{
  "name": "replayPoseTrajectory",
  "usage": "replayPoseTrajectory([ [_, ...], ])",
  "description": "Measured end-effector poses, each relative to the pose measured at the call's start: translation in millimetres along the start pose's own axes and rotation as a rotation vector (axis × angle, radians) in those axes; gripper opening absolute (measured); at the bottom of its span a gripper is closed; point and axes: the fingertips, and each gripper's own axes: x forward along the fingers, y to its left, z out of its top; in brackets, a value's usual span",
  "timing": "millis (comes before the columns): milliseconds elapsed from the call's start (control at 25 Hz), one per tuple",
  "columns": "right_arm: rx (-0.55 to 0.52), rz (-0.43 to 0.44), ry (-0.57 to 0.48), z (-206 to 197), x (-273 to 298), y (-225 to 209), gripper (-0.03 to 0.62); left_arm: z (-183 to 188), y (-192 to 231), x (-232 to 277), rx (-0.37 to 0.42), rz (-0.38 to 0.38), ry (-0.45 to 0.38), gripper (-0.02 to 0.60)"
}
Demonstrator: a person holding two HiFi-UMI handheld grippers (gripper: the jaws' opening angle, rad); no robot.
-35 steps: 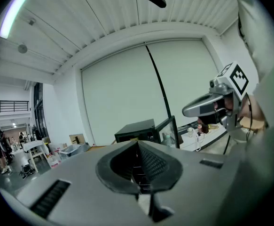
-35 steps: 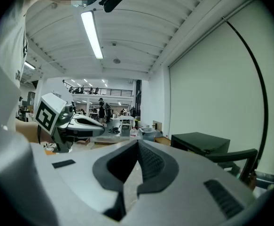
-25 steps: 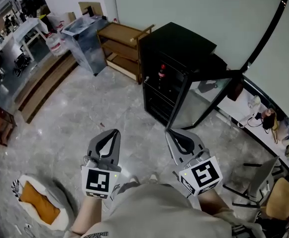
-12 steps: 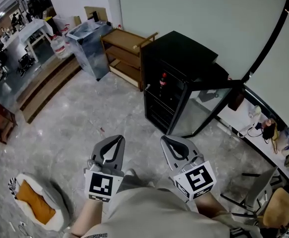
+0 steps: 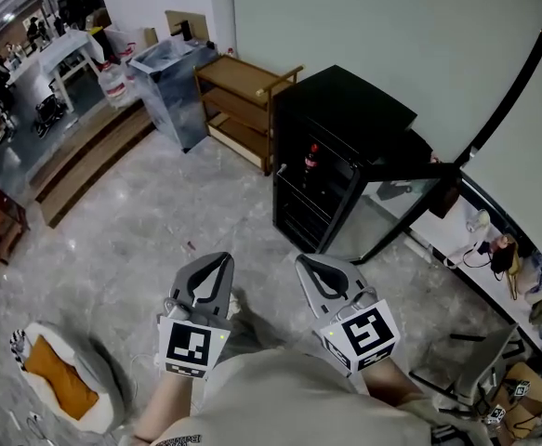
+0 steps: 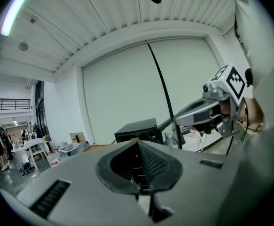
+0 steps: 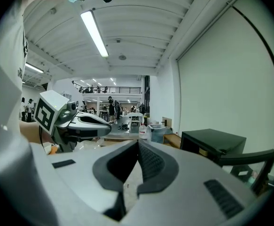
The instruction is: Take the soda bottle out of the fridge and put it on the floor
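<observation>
No legible text or labels

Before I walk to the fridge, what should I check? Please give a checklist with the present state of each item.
1. The fridge door is open: ok, swung wide.
2. The soda bottle is visible: ok, upright on an upper shelf of the fridge.
3. The left gripper is empty: ok, jaws together on nothing.
4. The right gripper is ready to grasp: not ok, jaws together; open them first.
5. The bottle is within reach: not ok, both grippers are near the body, far from the fridge.
6. The floor towards the fridge is free: ok, nothing large in the way.
</observation>
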Motion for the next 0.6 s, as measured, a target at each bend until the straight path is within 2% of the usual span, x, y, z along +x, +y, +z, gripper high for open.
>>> replayPoseTrajectory([
  [200,0.004,0.000,-0.006,6.1,29.0,-1.6,-0.005,-7.6,25.9,11.8,-0.017,0.003,0.000,0.006],
  [600,0.019,-0.016,0.023,7.4,109.4,-30.9,-0.005,-22.2,82.1,76.7,-0.013,-0.075,0.020,0.007],
])
